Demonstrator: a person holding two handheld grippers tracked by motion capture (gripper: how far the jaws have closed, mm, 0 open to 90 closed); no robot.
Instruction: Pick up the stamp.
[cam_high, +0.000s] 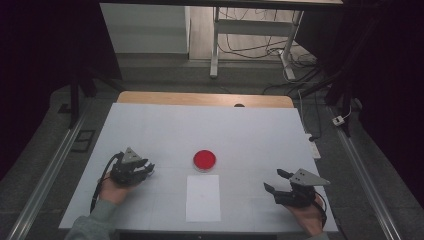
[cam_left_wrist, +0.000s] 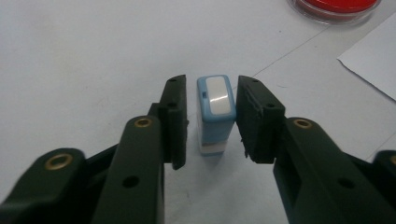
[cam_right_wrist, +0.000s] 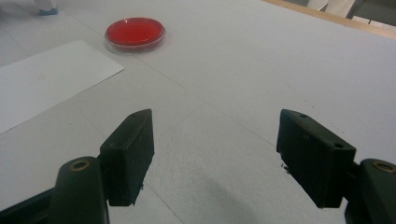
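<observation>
Left gripper (cam_left_wrist: 210, 122) closing around a small blue stamp (cam_left_wrist: 215, 114), left of the red ink pad (cam_high: 204, 160).

In the left gripper view the stamp stands upright on the white table (cam_high: 250, 140) between the jaws: the right pad seems to touch its side, while a slim gap shows at the left pad. The round clear dish holds red ink. A white paper sheet (cam_high: 203, 198) lies just in front of the dish. To the right of the dish, the right gripper (cam_right_wrist: 215, 158) has its jaws spread wide over bare table.

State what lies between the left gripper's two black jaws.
In the left gripper view, a small blue-and-white rectangular stamp stands upright between them on the white table.
</observation>
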